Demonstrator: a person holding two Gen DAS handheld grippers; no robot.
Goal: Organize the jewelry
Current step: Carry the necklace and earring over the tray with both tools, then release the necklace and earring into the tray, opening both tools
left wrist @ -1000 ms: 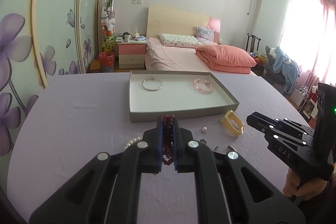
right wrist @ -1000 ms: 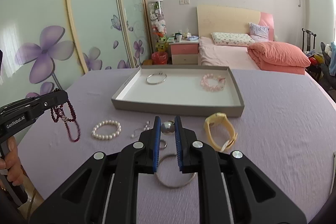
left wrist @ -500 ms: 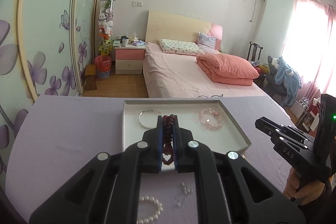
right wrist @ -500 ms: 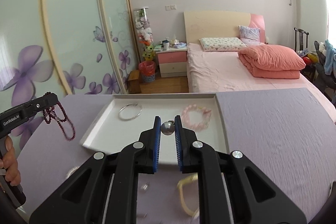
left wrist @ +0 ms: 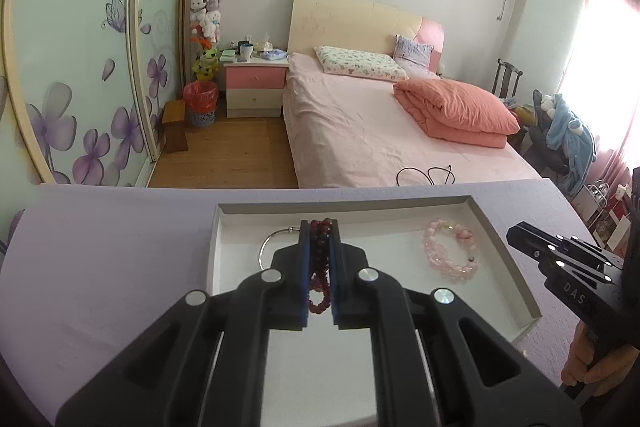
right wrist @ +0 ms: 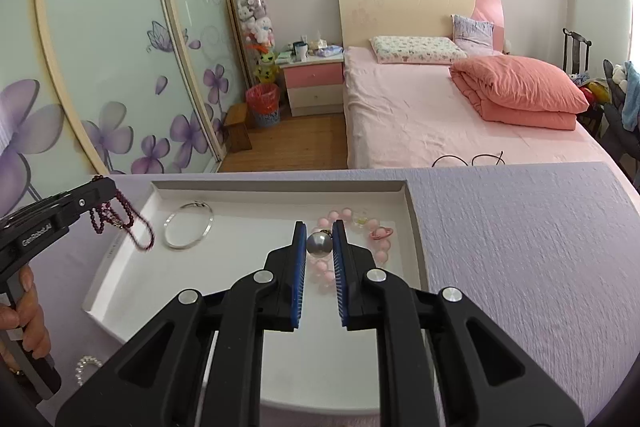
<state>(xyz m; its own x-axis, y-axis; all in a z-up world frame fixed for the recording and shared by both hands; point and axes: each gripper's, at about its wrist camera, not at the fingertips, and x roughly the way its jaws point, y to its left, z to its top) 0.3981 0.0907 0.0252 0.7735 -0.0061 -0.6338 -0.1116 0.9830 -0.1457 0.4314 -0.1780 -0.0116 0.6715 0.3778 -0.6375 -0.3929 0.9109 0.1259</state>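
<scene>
Dark red beads (left wrist: 320, 263) sit pinched between the blue pads of your left gripper (left wrist: 320, 259); the right wrist view shows the strand hanging in loops from its tips over the tray's left edge. Your right gripper (right wrist: 319, 247) is clamped on a small silver ball (right wrist: 319, 243), with both pads pressing its sides, and it hangs above the right half of the white tray (right wrist: 280, 189).

Inside that tray, a silver bangle (right wrist: 188, 229) lies flat near the far left corner, and a pink bead bracelet (left wrist: 450, 251) lies near the far right corner, partly hidden behind your right gripper's fingers in its own view. The two are well apart.

The tray rests on the table's lilac cloth (right wrist: 520, 247), close to the table's far edge. At the near left of the table, outside the tray, part of a white pearl bracelet (right wrist: 86, 367) shows beside your left hand (right wrist: 24, 319). Your right hand (left wrist: 592, 363) grips its handle at the table's right edge.
</scene>
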